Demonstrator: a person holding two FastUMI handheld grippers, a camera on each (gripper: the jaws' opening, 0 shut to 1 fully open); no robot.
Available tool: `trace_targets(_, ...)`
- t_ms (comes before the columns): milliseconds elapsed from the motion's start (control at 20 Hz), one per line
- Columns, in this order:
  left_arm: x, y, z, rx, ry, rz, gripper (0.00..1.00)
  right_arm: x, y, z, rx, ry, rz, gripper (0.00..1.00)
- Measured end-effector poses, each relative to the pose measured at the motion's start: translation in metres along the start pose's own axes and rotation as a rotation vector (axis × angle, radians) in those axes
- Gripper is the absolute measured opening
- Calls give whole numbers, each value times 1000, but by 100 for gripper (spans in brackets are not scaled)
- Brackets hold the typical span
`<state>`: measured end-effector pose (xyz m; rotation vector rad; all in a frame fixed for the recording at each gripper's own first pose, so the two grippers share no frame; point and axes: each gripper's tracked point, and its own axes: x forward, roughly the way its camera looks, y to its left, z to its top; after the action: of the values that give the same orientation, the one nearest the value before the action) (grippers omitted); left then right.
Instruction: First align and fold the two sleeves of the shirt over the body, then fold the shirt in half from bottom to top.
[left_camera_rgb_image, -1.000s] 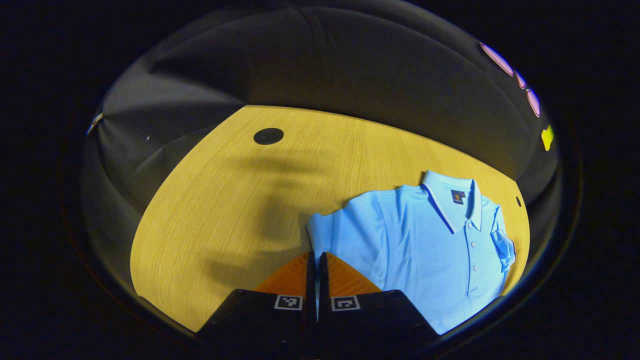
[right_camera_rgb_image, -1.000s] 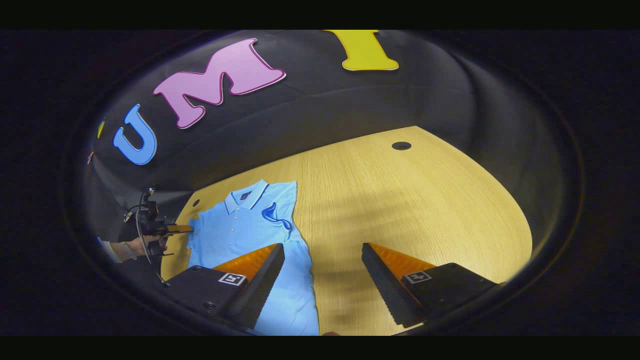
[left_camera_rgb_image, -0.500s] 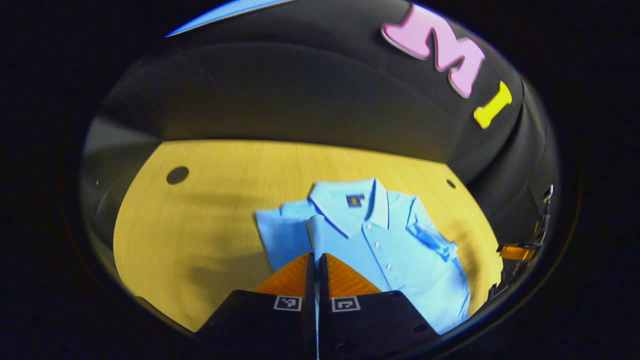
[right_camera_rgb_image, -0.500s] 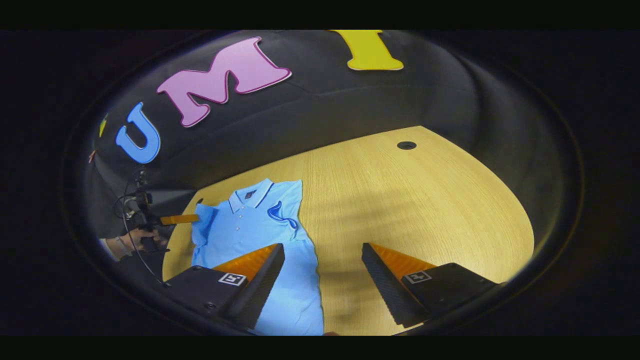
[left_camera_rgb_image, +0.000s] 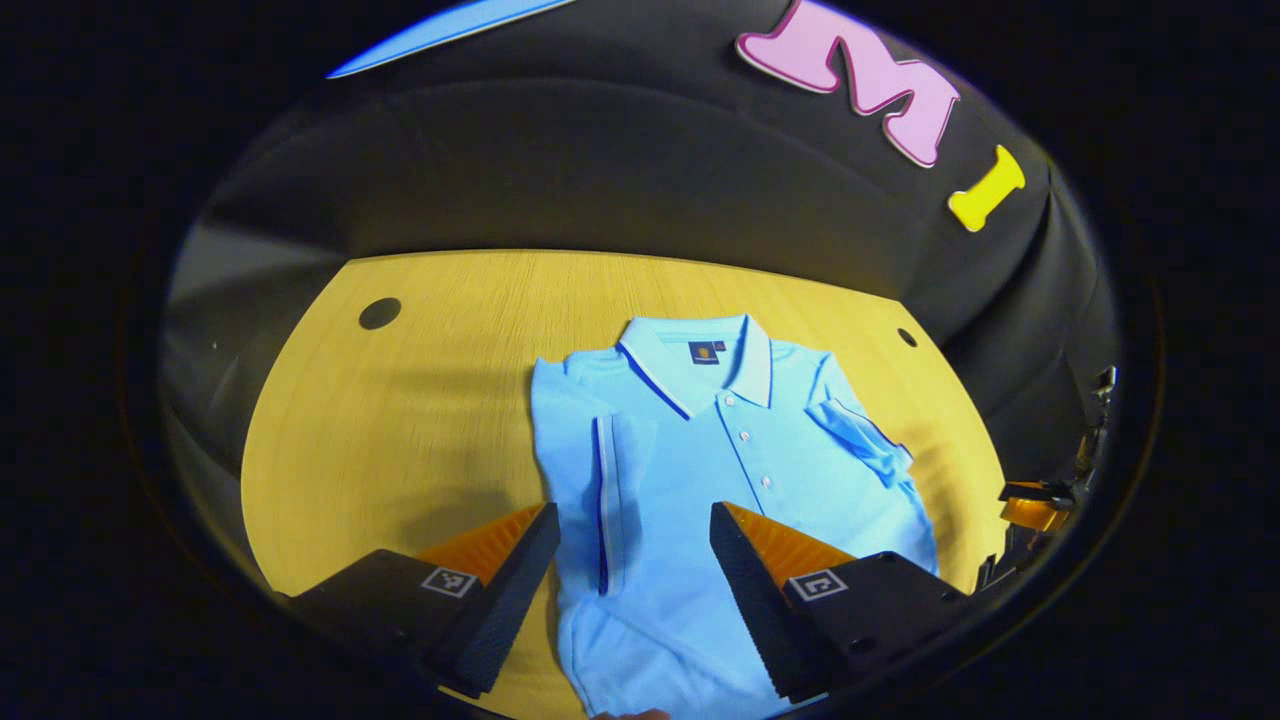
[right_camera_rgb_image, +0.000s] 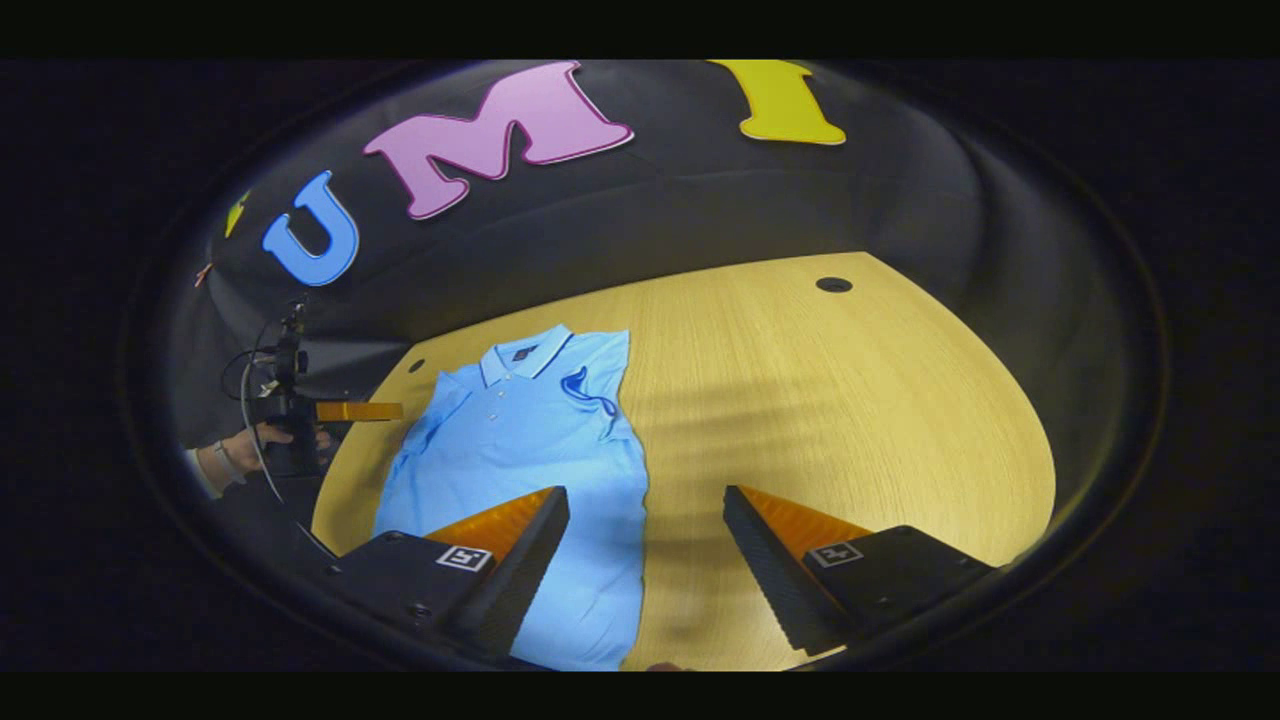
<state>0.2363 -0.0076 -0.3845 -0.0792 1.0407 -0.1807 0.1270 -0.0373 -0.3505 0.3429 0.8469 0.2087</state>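
Left gripper view: left gripper (left_camera_rgb_image: 630, 525) has let go, fingers now apart above the shirt (left_camera_rgb_image: 720, 450); the left sleeve (left_camera_rgb_image: 610, 480) it was pinching lies folded over the body on the table (left_camera_rgb_image: 420, 400). Right gripper view: right gripper (right_camera_rgb_image: 645, 510) fingers apart, empty, hovering near the shirt's edge. Both sleeves look folded; bottom-to-top fold is likely next.

From my left gripper view, the shirt (left_camera_rgb_image: 720, 470) lies flat on the table (left_camera_rgb_image: 400, 420), collar (left_camera_rgb_image: 700, 355) at the far end, both sleeves folded onto the body. My left gripper (left_camera_rgb_image: 630, 530) hangs above its near half, fingers spread apart. The right gripper (left_camera_rgb_image: 1035, 500) sits off at the shirt's right edge (partly cut off). In the right gripper view, the shirt (right_camera_rgb_image: 530, 450) lies left of centre, bare table (right_camera_rgb_image: 850, 420) to its right.
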Motion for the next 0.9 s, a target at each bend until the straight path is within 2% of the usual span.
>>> trace_targets(50, -15, 0, -18, -28, 5, -12, 97, -4, 3, -10, -14, 13, 8, 98)
trace_targets(100, -31, 1, -41, -48, 30, -23, 97, -7, 5, -20, -23, 32, 13, 91)
trace_targets(150, -47, 7, -67, -61, 50, -18, 97, -11, 9, -34, -29, 59, 19, 91)
trace_targets(200, -60, 13, -94, -76, 74, -10, 97, -15, 13, -48, -31, 85, 29, 98)
trace_targets(300, -84, 16, -142, -127, 120, -5, 97, -24, 19, -70, -26, 117, 38, 98)
trace_targets(350, -96, 15, -166, -152, 148, -12, 97, -27, 20, -82, -22, 128, 35, 91)
trace_targets(400, -105, 15, -186, -168, 169, -15, 98, -31, 20, -94, -19, 141, 28, 91)
trace_targets(450, -110, 15, -204, -174, 190, -18, 98, -35, 20, -107, -12, 158, 20, 98)
trace_targets(650, -122, 3, -257, -178, 274, -49, 98, -51, 23, -147, 24, 211, 8, 98)
trace_targets(750, -123, -3, -271, -157, 310, -61, 97, -57, 20, -164, 28, 229, -12, 98)
trace_targets(850, -124, 0, -287, -131, 339, -40, 97, -60, 19, -179, 43, 255, -24, 98)
trace_targets(900, -124, -1, -282, -119, 321, -49, 97, -60, 19, -188, 55, 269, -26, 98)
